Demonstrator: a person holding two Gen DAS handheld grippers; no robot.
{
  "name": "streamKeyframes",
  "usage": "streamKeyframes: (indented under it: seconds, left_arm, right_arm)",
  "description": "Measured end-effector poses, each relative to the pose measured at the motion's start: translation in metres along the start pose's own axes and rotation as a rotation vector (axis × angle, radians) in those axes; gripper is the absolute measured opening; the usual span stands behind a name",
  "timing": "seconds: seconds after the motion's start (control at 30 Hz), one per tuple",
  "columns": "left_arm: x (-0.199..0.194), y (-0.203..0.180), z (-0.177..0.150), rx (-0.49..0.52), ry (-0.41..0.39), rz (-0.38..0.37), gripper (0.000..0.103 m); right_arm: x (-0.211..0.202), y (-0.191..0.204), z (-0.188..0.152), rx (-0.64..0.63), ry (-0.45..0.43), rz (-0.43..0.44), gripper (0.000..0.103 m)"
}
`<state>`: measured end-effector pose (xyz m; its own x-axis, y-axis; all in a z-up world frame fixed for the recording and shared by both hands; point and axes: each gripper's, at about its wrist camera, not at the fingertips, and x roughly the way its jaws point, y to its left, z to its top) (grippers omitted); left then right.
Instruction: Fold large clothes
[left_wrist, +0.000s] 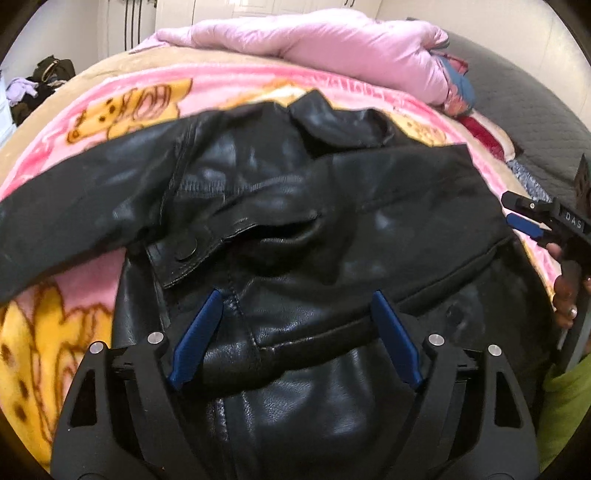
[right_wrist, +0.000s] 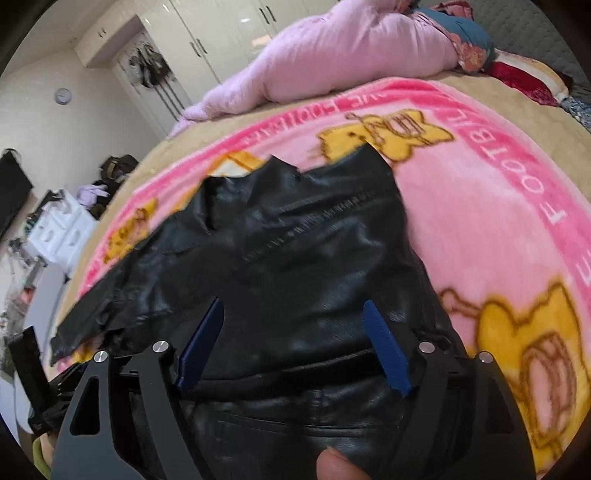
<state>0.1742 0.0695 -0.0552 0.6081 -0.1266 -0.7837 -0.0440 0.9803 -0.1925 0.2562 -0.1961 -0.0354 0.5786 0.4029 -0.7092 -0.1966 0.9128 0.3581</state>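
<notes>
Here the black leather jacket runs lengthwise away from both claws, left claw and right claw, each spread apart above its near hem, its unfolded sleeve on the left claw's side

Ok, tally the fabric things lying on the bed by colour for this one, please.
Black: 1, the leather jacket
Pink with yellow cartoons: 1, the blanket
Pale pink: 1, the bunched quilt
Blue-and-red floral: 1, a cloth beside the quilt
Dark red: 1, a cloth
Total: 5

Your left gripper and right gripper both point forward with jaws spread wide, blue fingertips well apart.
</notes>
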Motion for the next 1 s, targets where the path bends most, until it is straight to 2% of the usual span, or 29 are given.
streamKeyframes:
  seconds: [0.13,0.23,0.33,0.37,0.57,0.7,0.87,1.0]
  left_arm:
    - [0.001,0.005,-0.005,-0.015,-0.011,-0.024,0.075]
    - [-0.003,0.007,-0.005,-0.035,-0.015,-0.04,0.075]
    - [-0.017,0.004,-0.007,-0.035,-0.055,-0.074,0.082]
    - [-0.022,0.004,-0.007,-0.033,-0.072,-0.08,0.082]
    - [-0.038,0.0,0.0,-0.046,-0.098,-0.11,0.093]
    - [-0.048,-0.006,0.0,-0.033,-0.099,-0.101,0.094]
    - [-0.059,-0.009,-0.001,-0.024,-0.114,-0.084,0.094]
    - [-0.067,-0.006,-0.003,-0.029,-0.126,-0.084,0.094]
  right_arm:
    - [0.02,-0.003,-0.009,-0.014,0.06,-0.069,0.077]
    - [0.03,-0.009,-0.016,0.011,0.078,-0.069,0.078]
    - [0.02,0.0,-0.018,-0.027,0.031,-0.107,0.079]
    - [0.013,0.009,-0.021,-0.063,0.001,-0.12,0.083]
    - [-0.019,0.032,-0.035,-0.106,-0.09,-0.083,0.092]
    - [-0.036,0.036,-0.04,-0.091,-0.141,-0.071,0.098]
    - [-0.056,0.043,-0.042,-0.06,-0.18,-0.024,0.099]
    - [-0.071,0.053,-0.045,-0.073,-0.219,-0.03,0.099]
